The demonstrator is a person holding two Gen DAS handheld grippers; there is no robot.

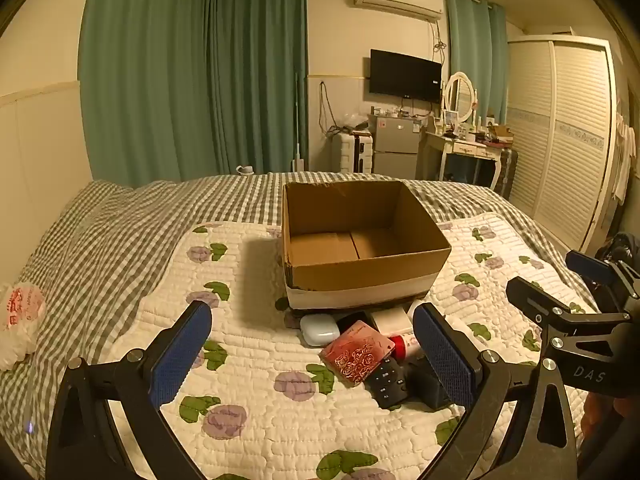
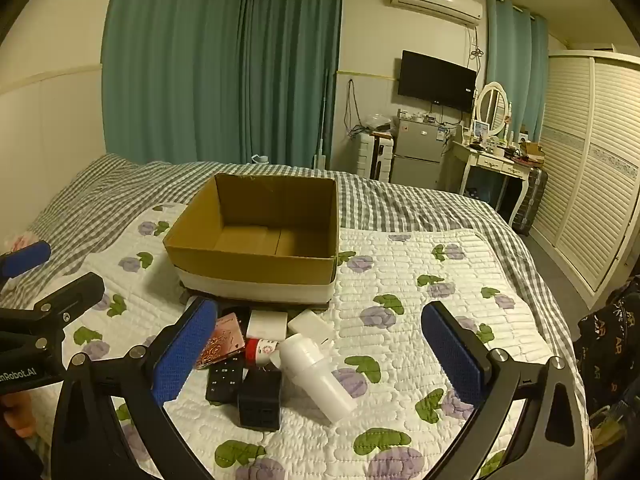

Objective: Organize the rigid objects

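An open, empty cardboard box stands on the floral quilt. In front of it lies a pile: a white earbud case, a pink rose-patterned card box, a black remote, a black cube adapter, a red-capped tube, a white bottle and white boxes. My left gripper is open above the quilt, left of the pile. My right gripper is open over the pile, holding nothing.
The quilt lies on a grey checked bedspread. A white plastic bag lies at the bed's left edge. A fridge, dressing table and wardrobe stand beyond the bed.
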